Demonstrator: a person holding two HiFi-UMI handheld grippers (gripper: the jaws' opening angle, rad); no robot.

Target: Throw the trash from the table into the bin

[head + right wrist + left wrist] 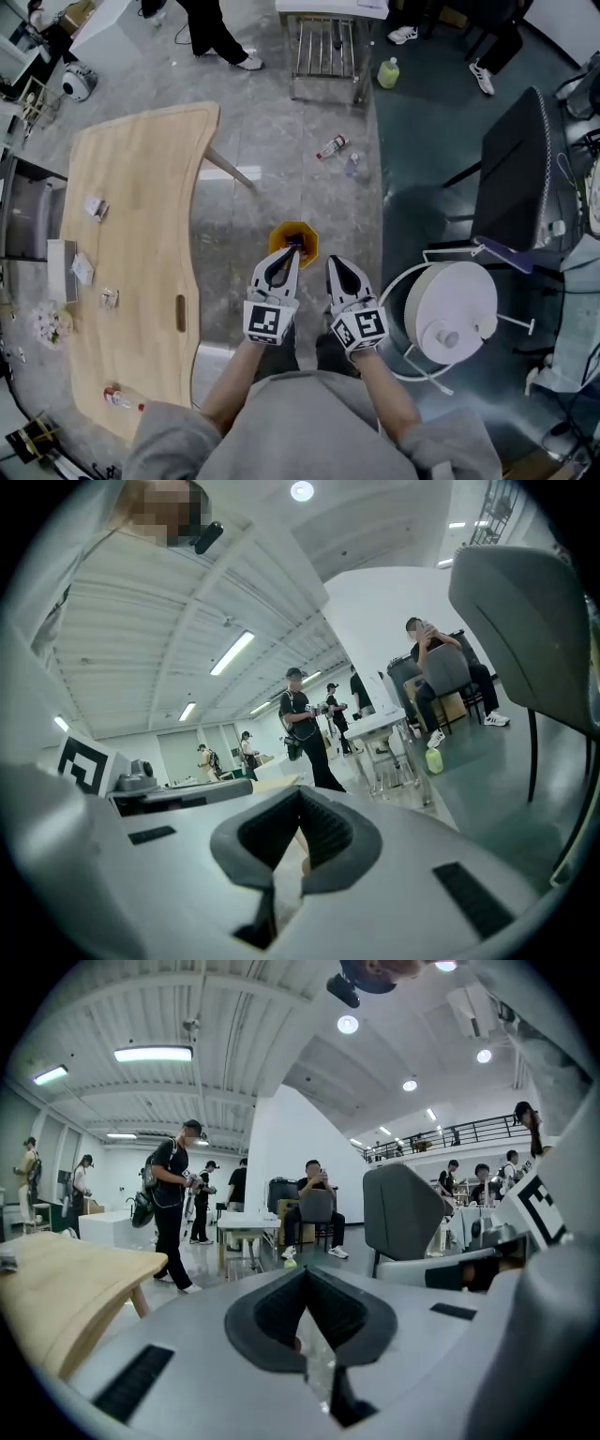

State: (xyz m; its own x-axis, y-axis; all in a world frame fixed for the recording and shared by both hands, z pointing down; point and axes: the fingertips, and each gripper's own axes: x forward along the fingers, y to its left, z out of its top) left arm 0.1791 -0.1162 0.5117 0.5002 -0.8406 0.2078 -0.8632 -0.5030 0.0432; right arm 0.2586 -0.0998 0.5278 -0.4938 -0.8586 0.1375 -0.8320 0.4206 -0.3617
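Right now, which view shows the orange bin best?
Head view: the orange bin sits on the floor, partly hidden behind the tips of the left tongs. Both gripper views look out level across the room; neither shows the bin.

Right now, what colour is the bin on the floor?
The bin is orange; the head view shows it best.

Pale matt wooden table (141, 234), glossy grey stone floor (272, 122), metal rack (323, 52)
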